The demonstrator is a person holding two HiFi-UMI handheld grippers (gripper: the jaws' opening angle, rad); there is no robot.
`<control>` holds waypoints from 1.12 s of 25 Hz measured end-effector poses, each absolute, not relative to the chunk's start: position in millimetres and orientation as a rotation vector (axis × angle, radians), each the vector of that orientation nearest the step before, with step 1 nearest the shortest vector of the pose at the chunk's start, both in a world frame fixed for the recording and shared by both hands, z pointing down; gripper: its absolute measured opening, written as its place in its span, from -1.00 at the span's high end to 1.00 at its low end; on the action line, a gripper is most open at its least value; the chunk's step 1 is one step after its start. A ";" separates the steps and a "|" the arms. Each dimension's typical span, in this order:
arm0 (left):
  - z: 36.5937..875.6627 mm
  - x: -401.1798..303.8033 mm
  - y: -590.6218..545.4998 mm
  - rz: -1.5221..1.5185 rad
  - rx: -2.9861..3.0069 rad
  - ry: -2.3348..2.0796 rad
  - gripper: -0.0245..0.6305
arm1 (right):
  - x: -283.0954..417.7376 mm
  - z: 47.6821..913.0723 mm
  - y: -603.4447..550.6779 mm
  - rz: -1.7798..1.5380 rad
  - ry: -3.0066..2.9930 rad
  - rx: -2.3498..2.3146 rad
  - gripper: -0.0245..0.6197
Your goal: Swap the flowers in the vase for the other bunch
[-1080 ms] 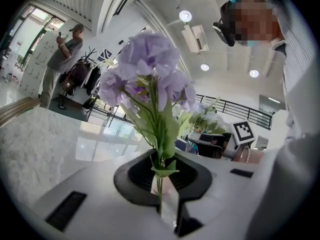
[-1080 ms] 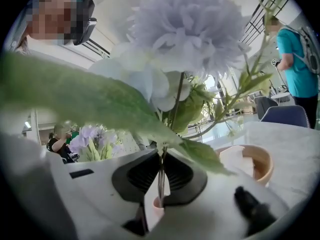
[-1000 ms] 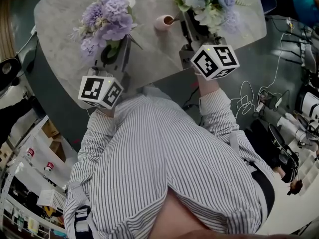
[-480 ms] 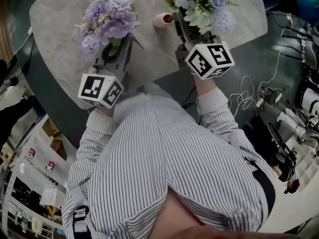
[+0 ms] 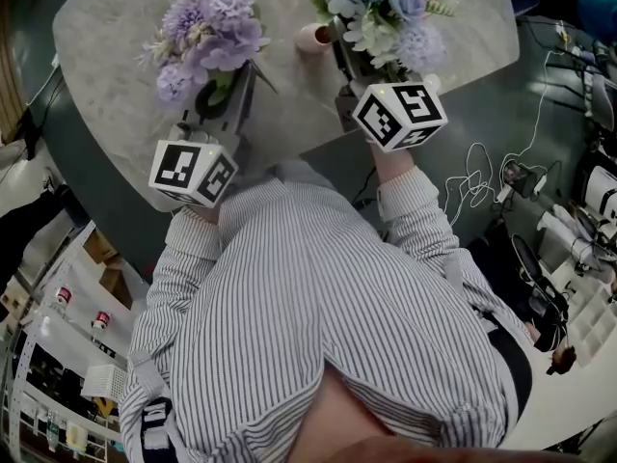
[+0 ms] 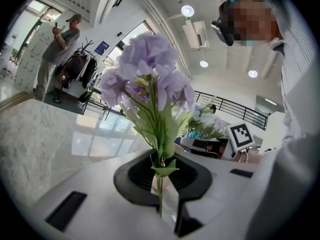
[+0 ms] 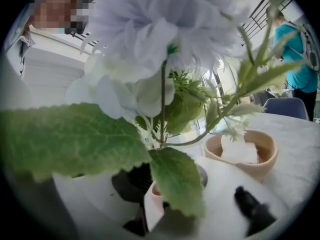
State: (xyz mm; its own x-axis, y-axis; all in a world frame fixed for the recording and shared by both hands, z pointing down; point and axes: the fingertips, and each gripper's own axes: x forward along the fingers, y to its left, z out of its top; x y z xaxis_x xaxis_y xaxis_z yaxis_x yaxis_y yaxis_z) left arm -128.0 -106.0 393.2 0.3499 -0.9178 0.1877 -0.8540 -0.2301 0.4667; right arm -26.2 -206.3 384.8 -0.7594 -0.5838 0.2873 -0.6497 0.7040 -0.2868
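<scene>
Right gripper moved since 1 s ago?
Yes: the right gripper, shut on the pale bunch, shifted left toward the pink vase.

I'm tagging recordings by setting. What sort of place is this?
Probably an open-plan office or lab, not a home: loose cables trail over the floor, stocked shelving stands near the marble-look table, and a railing shows below recessed ceiling lights.
</scene>
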 end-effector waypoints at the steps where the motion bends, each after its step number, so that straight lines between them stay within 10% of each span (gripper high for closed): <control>1: 393.7 -128.4 -105.8 -0.174 2.125 -1.540 0.76 | -27.4 386.1 -205.5 0.560 -2.734 0.994 0.84; 28: 396.4 -127.0 -104.5 -0.158 2.130 -1.533 0.76 | -31.2 393.5 -205.1 0.662 -2.765 1.004 0.68</control>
